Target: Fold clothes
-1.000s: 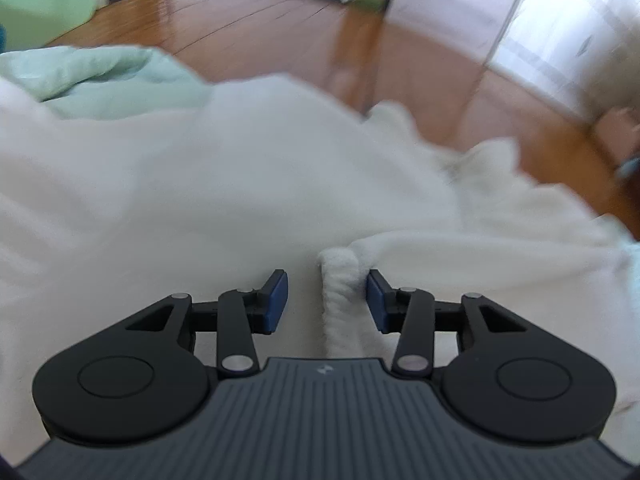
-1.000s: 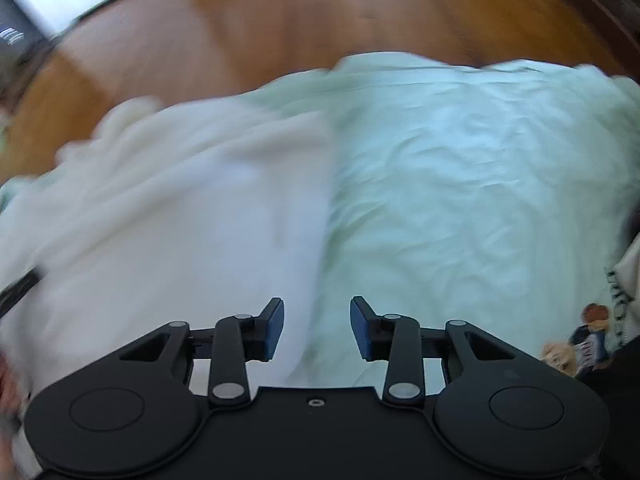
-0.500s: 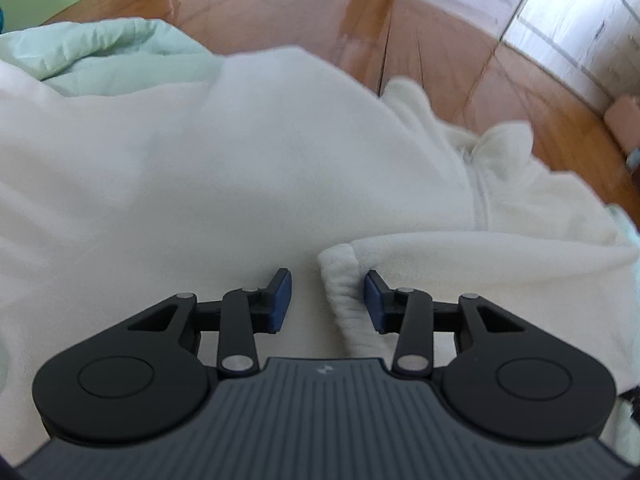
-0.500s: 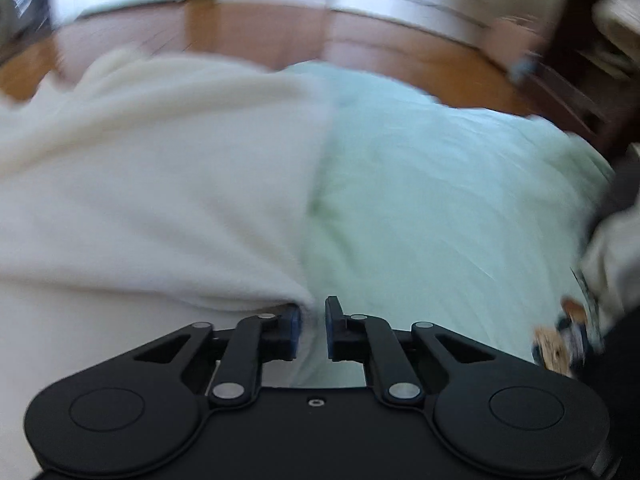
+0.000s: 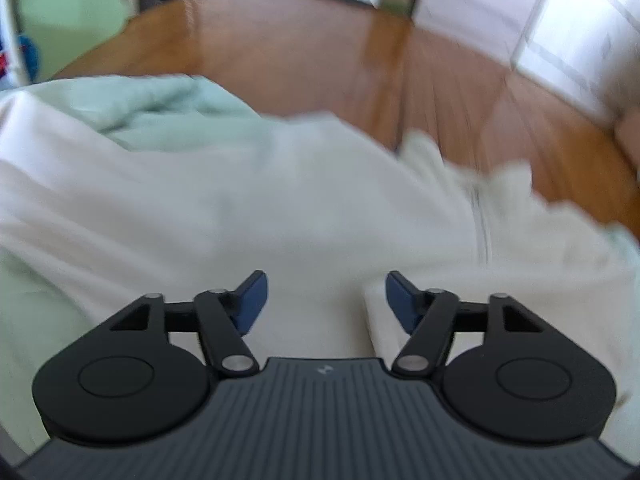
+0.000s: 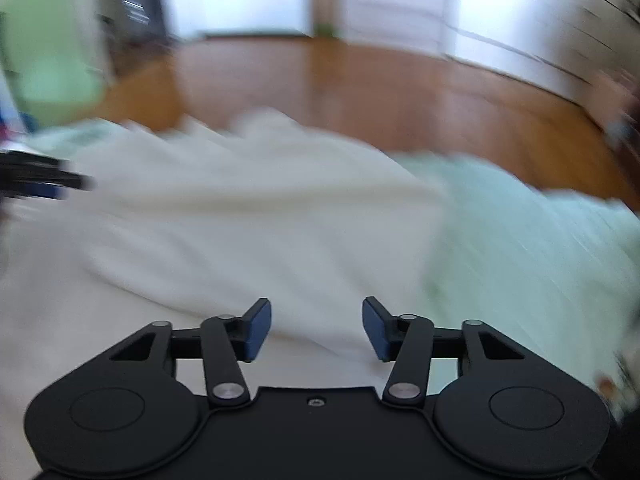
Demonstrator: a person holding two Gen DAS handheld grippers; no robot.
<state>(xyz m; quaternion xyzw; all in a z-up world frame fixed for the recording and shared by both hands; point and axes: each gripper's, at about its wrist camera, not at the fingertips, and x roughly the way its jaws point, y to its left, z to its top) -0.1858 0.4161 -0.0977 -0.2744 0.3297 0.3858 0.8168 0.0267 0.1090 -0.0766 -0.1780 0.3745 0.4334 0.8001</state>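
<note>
A white fleece garment (image 5: 248,208) lies spread on a pale green bedsheet (image 5: 152,104). A folded layer of it (image 5: 500,280) sits at the right, its edge just inside my left gripper's right finger. My left gripper (image 5: 326,298) hovers above the fabric; its jaws are opening and the pads press on nothing. In the right wrist view the same white garment (image 6: 224,232) fills the left and middle. My right gripper (image 6: 316,328) is above its lower edge, jaws opening, with cloth below but nothing pinched. The left gripper (image 6: 40,182) shows as a dark blur at the far left.
The green bedsheet (image 6: 540,248) continues to the right of the garment. Beyond the bed lies a wooden floor (image 5: 360,72), with white doors and walls (image 6: 392,0) behind it. A green panel (image 5: 68,12) stands at the far left. Both views are motion-blurred.
Both grippers have let go of the garment's edges and spread their jaws wider. The left one rose off the fabric. The right one swung sideways and now looks towards the floor and doors.
</note>
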